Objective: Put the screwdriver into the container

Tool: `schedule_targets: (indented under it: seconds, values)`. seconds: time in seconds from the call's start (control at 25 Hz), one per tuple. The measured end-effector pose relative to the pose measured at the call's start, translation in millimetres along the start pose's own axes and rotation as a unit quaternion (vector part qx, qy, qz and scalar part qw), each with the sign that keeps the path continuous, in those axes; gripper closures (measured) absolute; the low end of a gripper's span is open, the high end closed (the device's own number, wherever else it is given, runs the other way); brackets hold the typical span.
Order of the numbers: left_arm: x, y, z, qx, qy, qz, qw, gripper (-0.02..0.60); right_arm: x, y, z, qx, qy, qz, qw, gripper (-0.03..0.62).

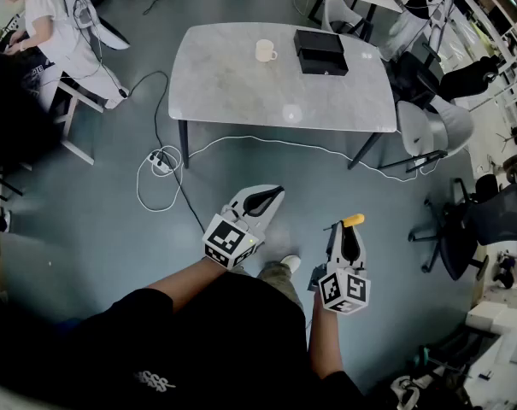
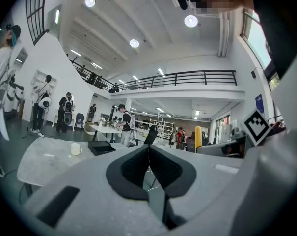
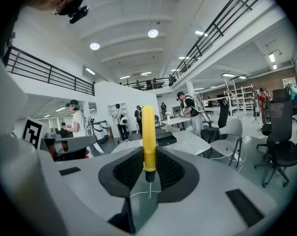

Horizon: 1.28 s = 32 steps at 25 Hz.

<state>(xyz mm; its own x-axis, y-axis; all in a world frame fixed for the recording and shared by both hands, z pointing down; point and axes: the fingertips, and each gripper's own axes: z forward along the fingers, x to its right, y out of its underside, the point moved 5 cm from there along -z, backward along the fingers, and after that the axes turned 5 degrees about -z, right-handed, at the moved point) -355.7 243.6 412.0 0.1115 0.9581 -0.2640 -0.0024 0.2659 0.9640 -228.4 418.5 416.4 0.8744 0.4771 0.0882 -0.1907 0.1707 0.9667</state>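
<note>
The screwdriver (image 1: pixel 352 220) has a yellow handle and stands upright between the pads of my right gripper (image 1: pixel 344 229), which is shut on it. In the right gripper view the yellow handle (image 3: pixel 148 136) rises above the jaws and the thin metal tip points down between them. My left gripper (image 1: pixel 273 193) is shut with nothing in it, its pads meeting at the tip (image 2: pixel 148 149). The container, a black open box (image 1: pixel 320 51), sits on the far right part of the grey table (image 1: pixel 241 92), well ahead of both grippers. The box (image 2: pixel 101 147) also shows in the left gripper view.
A white mug (image 1: pixel 265 51) stands left of the box. A white cable and a power strip (image 1: pixel 161 162) lie on the floor before the table. Office chairs (image 1: pixel 463 229) stand to the right. A person (image 1: pixel 53 24) works at the far left.
</note>
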Motion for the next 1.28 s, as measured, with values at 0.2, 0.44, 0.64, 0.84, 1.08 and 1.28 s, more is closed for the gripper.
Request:
schedule_targets:
  seconds: [0.2,0.44,0.64,0.84,1.08,1.28]
  values:
    - [29.2,-2.4,40.7,0.005,-0.002,0.000,1.0000,0.565,50.6,-12.0,-3.3,0.015,-0.011,0.008,1.000,0.518]
    - [72.2,13.4,97.3,0.000,0.000,0.014,0.9999,0.565,122.0,-12.3,-4.4,0.038,-0.016,0.016,0.999,0.517]
    - [109.1,28.8,131.8,-0.003,-0.001,0.017,0.9999,0.565,173.9,-9.4,-8.0,0.036,-0.034,0.020,0.999,0.517]
    - [136.4,50.2,158.2,-0.016,0.008,0.015,0.9997,0.565,223.1,-5.5,-4.5,0.035,-0.029,0.001,0.999,0.517]
    - [118.9,60.1,191.4,-0.046,0.010,0.010,0.9988,0.565,267.6,0.6,4.4,0.015,0.002,0.013,1.000,0.517]
    - [97.5,65.4,251.2,-0.052,0.025,0.003,0.9983,0.565,302.1,3.2,32.0,-0.009,0.023,0.019,1.000,0.517]
